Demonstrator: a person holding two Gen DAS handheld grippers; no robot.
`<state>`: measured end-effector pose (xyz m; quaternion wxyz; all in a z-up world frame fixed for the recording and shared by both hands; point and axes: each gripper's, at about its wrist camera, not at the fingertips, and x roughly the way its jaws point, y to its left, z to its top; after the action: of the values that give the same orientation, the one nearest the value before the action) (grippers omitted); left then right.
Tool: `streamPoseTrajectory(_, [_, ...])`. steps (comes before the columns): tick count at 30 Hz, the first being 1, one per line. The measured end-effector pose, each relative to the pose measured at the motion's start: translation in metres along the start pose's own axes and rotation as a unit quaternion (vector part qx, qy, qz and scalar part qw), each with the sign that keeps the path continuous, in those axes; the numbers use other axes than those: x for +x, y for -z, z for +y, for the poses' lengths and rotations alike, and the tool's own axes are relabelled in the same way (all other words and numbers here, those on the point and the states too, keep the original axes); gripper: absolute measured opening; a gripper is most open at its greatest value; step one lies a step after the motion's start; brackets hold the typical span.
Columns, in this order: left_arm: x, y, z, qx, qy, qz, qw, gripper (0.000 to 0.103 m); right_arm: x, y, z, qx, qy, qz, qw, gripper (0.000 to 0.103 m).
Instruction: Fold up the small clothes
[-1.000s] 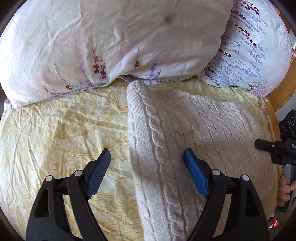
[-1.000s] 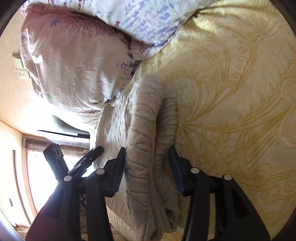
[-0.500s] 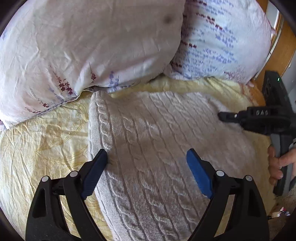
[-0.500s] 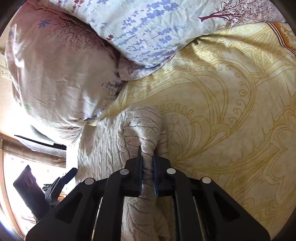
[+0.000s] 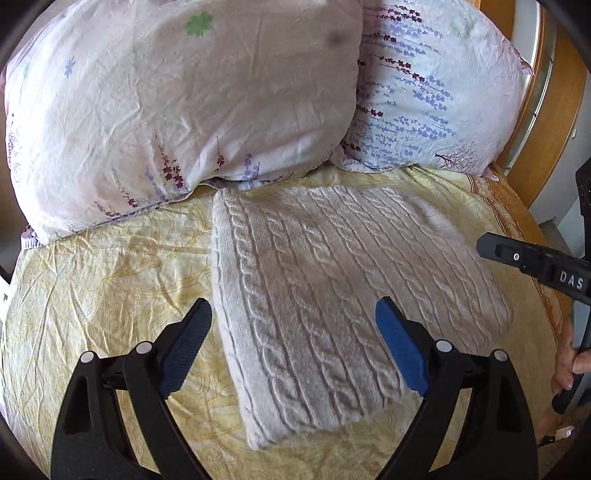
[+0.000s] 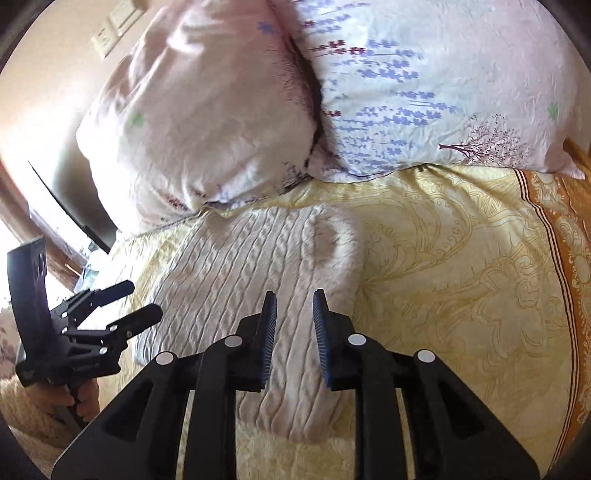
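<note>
A cream cable-knit sweater (image 5: 332,295) lies folded into a flat rectangle on the yellow patterned bedsheet (image 5: 110,280). My left gripper (image 5: 291,310) hovers over its near left part, jaws wide and still opening, with nothing pinched. In the right wrist view my right gripper (image 6: 294,299) hangs just above the sweater (image 6: 229,280) near its rolled right edge. Its jaws stand a narrow gap apart and are opening, and the pads press on nothing. The left gripper (image 6: 142,300) shows at the left of that view, held by a hand.
Two floral pillows (image 5: 177,110) (image 5: 436,92) lean at the head of the bed just behind the sweater. A wooden headboard (image 5: 554,92) rises at the far right. The sheet's orange border (image 6: 569,258) marks the bed's right side. A wall switch (image 6: 114,26) is above.
My right gripper clamped the sweater's folded edge half a second ago, then let go, rose and rolled upright. The left gripper drew back, so the whole folded sweater now shows.
</note>
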<state>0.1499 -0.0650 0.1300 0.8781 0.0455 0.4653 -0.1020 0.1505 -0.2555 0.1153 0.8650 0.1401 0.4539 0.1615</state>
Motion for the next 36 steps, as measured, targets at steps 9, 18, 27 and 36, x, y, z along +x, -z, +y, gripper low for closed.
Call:
streamPoseTrajectory(9, [0.029, 0.037, -0.008, -0.007, -0.034, 0.036, 0.9988, 0.094, 0.030, 0.054, 0.035, -0.097, 0.112, 0.022, 0.989, 0.023])
streamPoseTrajectory(18, [-0.007, 0.071, 0.005, -0.052, -0.033, 0.020, 0.9979, 0.095, -0.011, 0.071, 0.027, -0.033, 0.106, -0.028, 0.993, 0.047])
streamPoseTrajectory(27, [-0.013, 0.098, 0.020, -0.077, -0.057, 0.043, 0.9945, 0.095, -0.016, 0.085, 0.021, -0.012, 0.159, -0.022, 0.987, 0.082])
streamPoseTrajectory(36, [0.005, 0.107, 0.019, -0.068, -0.061, 0.075, 0.9930, 0.101, 0.008, 0.101, 0.030, -0.017, 0.165, 0.036, 0.985, 0.091])
